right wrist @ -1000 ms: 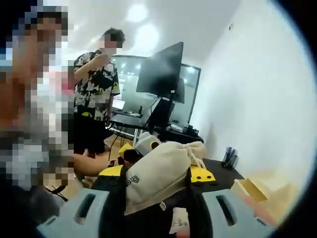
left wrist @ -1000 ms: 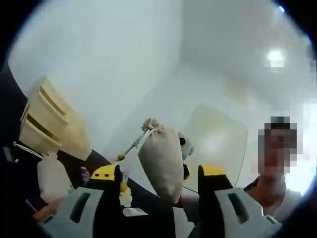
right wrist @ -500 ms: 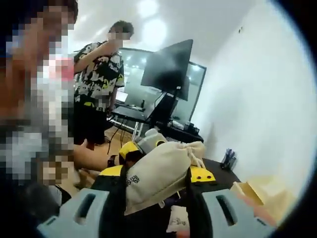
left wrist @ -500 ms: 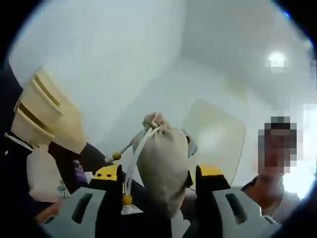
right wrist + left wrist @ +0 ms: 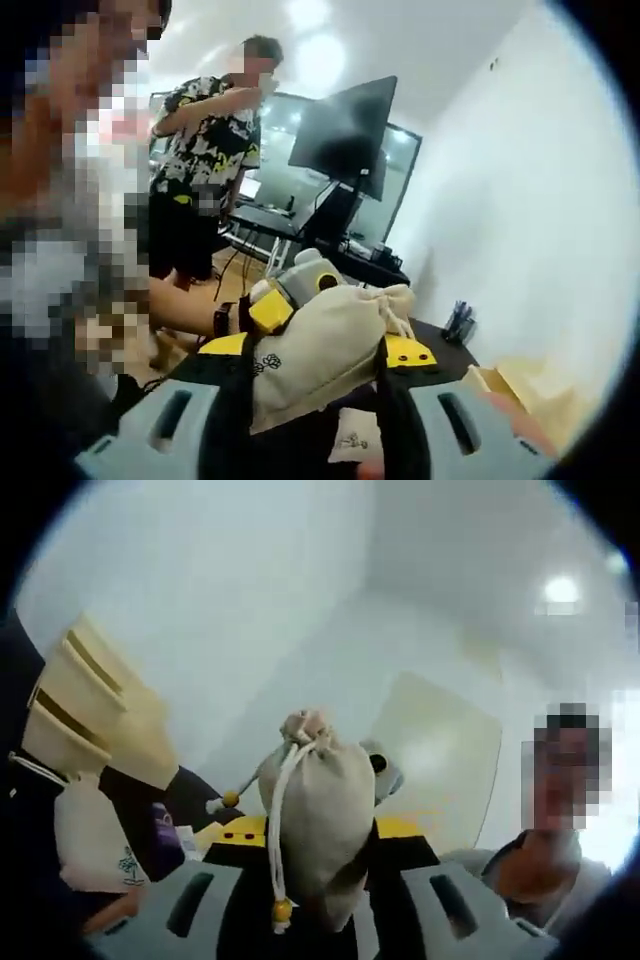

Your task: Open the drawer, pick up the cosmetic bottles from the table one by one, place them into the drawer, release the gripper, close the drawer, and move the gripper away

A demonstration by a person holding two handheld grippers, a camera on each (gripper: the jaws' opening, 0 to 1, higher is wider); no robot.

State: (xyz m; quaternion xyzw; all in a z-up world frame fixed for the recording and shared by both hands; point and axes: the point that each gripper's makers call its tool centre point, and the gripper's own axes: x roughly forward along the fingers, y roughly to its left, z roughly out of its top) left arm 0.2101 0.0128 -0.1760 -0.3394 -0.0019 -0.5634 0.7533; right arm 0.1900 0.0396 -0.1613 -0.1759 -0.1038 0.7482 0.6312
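Both grippers hold one beige drawstring pouch (image 5: 318, 810) aloft between them: the left gripper (image 5: 320, 880) has its jaws pressed in against the pouch's lower end, while the right gripper (image 5: 315, 370) is clamped across its middle. In the right gripper view the same pouch (image 5: 325, 345) lies slantwise, a small flower print near one jaw. The cloth looks like soft, coarse-woven cotton, puckered at a gathered neck, with a white cord ending in a yellow bead (image 5: 281, 911). A pale wooden drawer unit (image 5: 85, 715) stands off to the left on the dark table (image 5: 195, 795), a second printed pouch (image 5: 90, 835) below it. No cosmetic bottle is plainly visible; one may sit inside the pouch. The task appears to be in its carrying stage. Next, the pouch likely must go over to the drawers and be lowered in before either grip loosens.
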